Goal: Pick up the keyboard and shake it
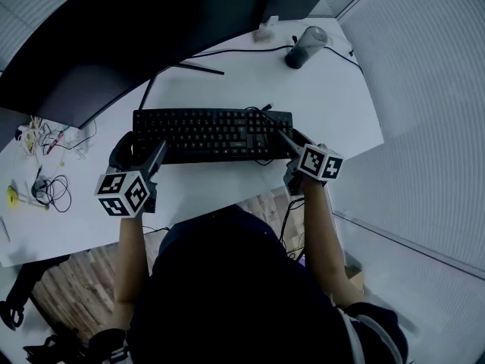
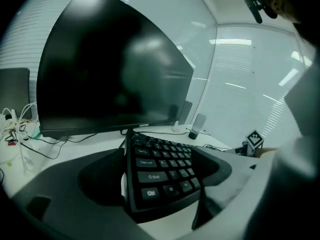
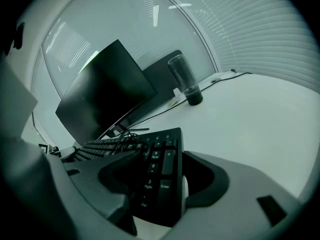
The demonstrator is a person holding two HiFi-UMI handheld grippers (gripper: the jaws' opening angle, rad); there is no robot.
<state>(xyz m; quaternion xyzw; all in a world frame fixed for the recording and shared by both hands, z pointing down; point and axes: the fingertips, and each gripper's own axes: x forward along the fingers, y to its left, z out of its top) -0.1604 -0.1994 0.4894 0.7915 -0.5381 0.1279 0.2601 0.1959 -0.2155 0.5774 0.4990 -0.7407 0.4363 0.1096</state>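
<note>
A black keyboard (image 1: 212, 133) lies flat across the white desk (image 1: 318, 97), in front of the monitor. My left gripper (image 1: 141, 149) is at its left end. In the left gripper view the jaws close round the keyboard's (image 2: 156, 151) near left corner, one against the side edge and one over the keys. My right gripper (image 1: 294, 141) holds the right end the same way. In the right gripper view the number pad (image 3: 159, 165) sits between the jaws, with the outer white pad (image 3: 184, 185) against the keyboard's edge.
A large dark monitor (image 1: 136, 29) stands behind the keyboard. A dark tumbler (image 1: 307, 46) and a small white object (image 1: 265, 30) sit at the back right. Loose cables (image 1: 49, 189) lie at the desk's left. The keyboard's cable (image 1: 261, 111) curls over its right part.
</note>
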